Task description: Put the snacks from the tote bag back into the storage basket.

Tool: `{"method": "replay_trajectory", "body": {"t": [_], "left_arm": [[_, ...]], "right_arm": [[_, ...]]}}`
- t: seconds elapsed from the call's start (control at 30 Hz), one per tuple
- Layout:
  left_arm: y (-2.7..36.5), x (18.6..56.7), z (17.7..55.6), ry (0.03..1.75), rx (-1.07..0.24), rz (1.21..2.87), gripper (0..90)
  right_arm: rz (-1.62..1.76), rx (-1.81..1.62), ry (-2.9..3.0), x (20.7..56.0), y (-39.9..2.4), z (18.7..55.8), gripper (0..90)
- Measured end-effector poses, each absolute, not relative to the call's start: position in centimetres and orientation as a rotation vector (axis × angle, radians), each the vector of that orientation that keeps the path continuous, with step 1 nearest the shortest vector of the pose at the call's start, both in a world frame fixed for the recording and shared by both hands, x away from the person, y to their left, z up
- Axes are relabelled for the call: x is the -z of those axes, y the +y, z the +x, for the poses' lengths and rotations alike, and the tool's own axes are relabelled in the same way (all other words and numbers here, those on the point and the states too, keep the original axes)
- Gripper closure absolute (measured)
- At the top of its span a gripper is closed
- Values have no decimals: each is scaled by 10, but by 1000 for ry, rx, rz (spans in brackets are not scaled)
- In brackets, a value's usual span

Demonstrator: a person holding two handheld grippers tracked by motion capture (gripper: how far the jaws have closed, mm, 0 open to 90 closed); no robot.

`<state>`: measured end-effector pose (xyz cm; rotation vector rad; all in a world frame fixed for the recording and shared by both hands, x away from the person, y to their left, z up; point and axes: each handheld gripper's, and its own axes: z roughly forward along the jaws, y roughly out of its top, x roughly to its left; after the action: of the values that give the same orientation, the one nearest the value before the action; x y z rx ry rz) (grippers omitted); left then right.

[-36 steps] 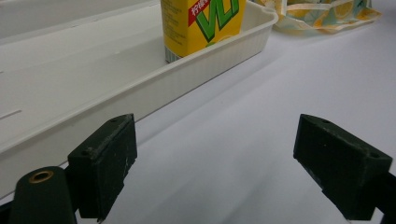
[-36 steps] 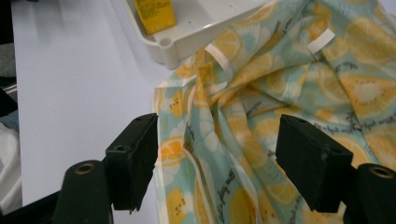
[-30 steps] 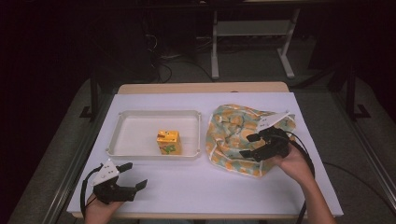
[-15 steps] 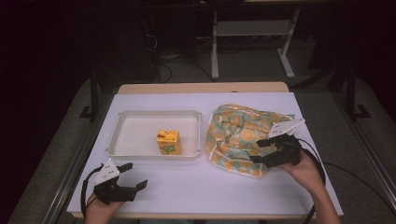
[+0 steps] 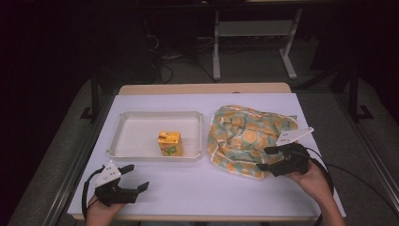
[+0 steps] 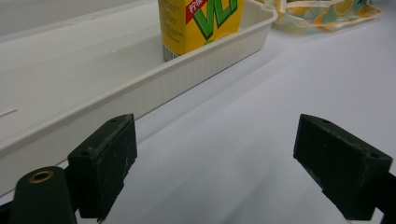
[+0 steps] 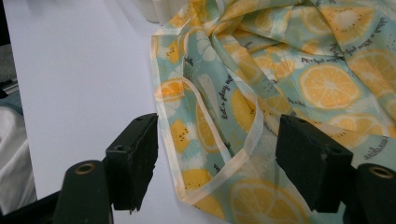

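Lemon-printed cloth (image 5: pixel 247 139) lies crumpled on the worktop (image 5: pixel 197 188) right of the tray (image 5: pixel 141 153), its long axis running away from me, one hemmed corner between the spread jaws of my right tool (image 5: pixel 263 158), unpinched.

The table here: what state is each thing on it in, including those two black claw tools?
Fruit-print cloth bag: crumpled, lying flat on the table beside the tray.
Juice carton: upright in the tray, by its near wall.
White tray: flat on the table, holding just the carton.
Left gripper: open, nothing between its jaws, apart from the tray.
Right gripper: open, jaws astride the bag's hemmed edge, not pressing it.
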<state>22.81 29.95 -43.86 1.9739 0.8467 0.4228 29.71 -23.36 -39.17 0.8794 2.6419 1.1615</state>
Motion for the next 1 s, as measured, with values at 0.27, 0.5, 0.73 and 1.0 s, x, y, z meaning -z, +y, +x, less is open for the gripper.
{"method": "replay_trajectory", "body": {"t": [0.27,0.5,0.73,1.0], "left_arm": [[299,439,228,847,-423,1973,132],[299,439,228,846,-421,1970,132],[299,438,228,841,-421,1969,132],[300,437,228,837,-424,1967,132]], "right_arm": [[894,-1165,2625,395,-238,291,282],[914,-1177,2613,398,-240,286,282],[923,-1206,2582,400,-244,281,282],[933,-1203,2572,405,-247,275,287]]}}
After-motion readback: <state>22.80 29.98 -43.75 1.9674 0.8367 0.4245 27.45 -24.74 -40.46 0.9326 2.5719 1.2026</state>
